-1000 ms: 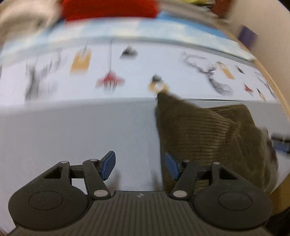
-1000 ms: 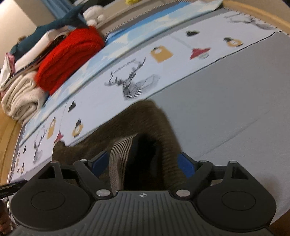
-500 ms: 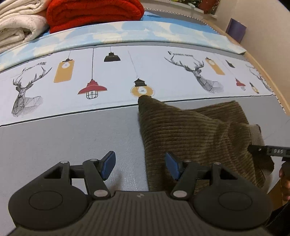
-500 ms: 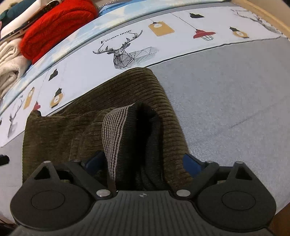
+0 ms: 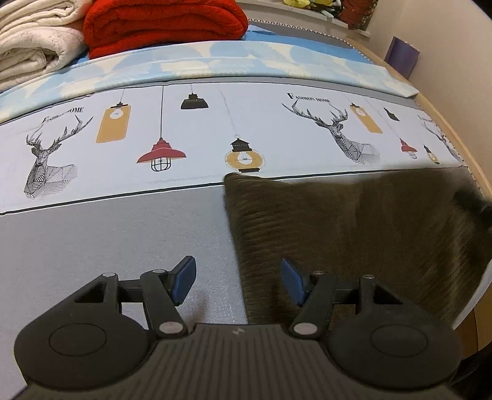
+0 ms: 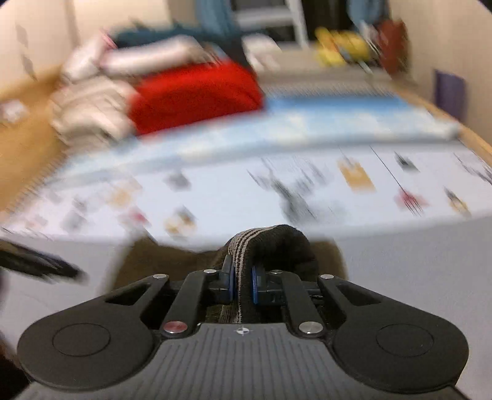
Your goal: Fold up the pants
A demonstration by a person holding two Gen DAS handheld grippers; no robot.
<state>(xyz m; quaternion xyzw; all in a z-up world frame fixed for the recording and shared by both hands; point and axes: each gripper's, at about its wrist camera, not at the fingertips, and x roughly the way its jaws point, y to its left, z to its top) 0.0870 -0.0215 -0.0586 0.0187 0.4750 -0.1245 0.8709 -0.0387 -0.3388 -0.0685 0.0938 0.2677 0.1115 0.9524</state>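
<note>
Brown corduroy pants lie on the grey bed sheet at the right of the left wrist view, their left edge running between my fingers. My left gripper is open and empty, low over the sheet at that edge. My right gripper is shut on the striped waistband of the pants, which loops up over the fingertips. The right wrist view is blurred by motion. The rest of the pants hangs or lies below the right gripper, mostly hidden.
A printed sheet with deer and lamps crosses the bed behind the pants. A red blanket and cream blankets are stacked at the back left. The wooden bed edge runs along the right.
My right gripper has closed on the striped waistband and swung upward, blurring its view. The pants now spread further right in the left wrist view. My left gripper stays open near their left edge.
</note>
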